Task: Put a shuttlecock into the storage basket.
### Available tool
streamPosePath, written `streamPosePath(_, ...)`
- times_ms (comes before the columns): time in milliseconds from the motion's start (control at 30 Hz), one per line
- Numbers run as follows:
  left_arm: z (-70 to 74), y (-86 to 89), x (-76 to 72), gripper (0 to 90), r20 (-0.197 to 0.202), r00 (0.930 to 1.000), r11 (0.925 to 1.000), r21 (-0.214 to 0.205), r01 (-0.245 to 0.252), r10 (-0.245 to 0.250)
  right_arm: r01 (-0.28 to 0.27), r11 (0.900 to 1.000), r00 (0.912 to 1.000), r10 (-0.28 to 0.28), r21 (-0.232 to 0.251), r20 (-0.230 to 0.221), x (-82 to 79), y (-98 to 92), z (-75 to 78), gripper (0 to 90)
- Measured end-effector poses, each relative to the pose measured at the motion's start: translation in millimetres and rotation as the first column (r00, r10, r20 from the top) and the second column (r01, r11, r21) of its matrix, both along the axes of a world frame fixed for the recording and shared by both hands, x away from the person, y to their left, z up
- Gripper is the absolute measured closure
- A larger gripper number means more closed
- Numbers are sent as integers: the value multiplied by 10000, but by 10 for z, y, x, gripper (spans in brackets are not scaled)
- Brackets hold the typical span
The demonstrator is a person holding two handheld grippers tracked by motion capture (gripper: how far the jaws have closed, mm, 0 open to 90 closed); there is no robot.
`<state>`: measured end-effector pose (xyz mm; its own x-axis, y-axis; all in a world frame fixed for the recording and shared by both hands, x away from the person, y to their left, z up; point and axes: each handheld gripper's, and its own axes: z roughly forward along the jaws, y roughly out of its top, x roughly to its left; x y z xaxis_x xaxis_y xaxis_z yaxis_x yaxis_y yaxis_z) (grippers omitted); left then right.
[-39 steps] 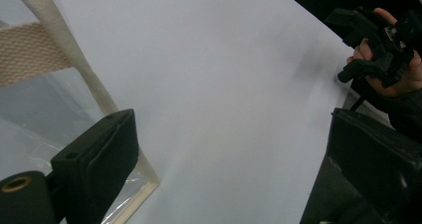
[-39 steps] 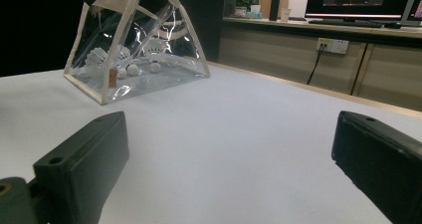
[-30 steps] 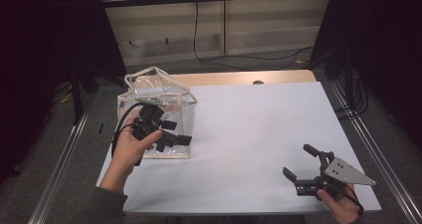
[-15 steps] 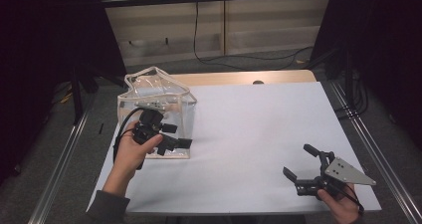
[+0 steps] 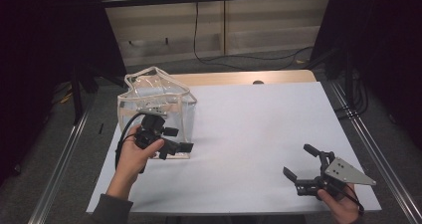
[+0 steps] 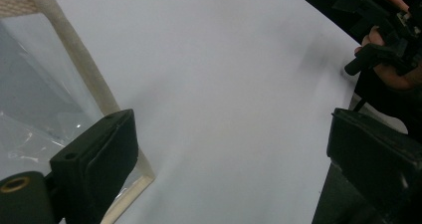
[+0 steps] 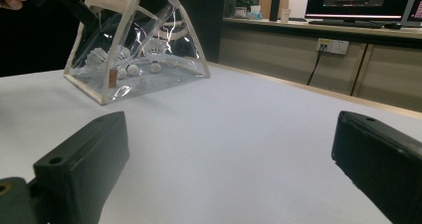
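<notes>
Two open tongs, one clear pouch to take by its trim

Both of your tongs stand wide and hold nothing. The clear pouch [image 5: 158, 104] sits at the near left of the white worktop [image 5: 259, 134], upright, its pale trim framing the see-through walls. Shuttlecocks [image 7: 127, 59] lie inside it; how many you have there is hard to tell through the glare.

Your left tongs [image 5: 171, 143] hover at the pouch's front lower corner, one jaw just beside the trim [image 6: 74, 59], the other out over bare worktop. To grip well, turn the jaws so the trim runs between them, and close on the stiff edge rather than the slack film, which would likely slip. Come in low and level so the pouch does not tip.

Your right tongs [image 5: 307, 168] wait well apart at the near right corner, facing the pouch. Bring them over only if the pouch needs steadying.

Against the frame a second ago, your left hand [image 5: 137, 152] has drawn slightly toward you and down the pouch's front; the right tongs and the pouch lie as they did.
</notes>
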<state>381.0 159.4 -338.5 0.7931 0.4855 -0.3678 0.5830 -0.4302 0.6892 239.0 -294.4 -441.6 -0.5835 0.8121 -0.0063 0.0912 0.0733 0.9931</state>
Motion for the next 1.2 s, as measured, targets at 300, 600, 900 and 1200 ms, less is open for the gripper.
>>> streamPosePath(300,-72,11,-24,58,100,9998,9999,-66,-152,152,-12,10000,10000,12,-13,12,1,-1,0,13)
streamPosePath(600,-147,29,-48,56,216,9994,9996,-109,-252,254,-35,10000,10000,35,-4,55,1,1,2,13)
streamPosePath(900,-201,62,-73,53,406,9980,9987,-181,-483,490,-31,10000,10000,31,-8,33,1,3,1,13)
streamPosePath(1200,-253,71,-97,51,586,9966,9983,-85,-571,575,-53,10000,10000,53,-10,35,0,5,0,13)
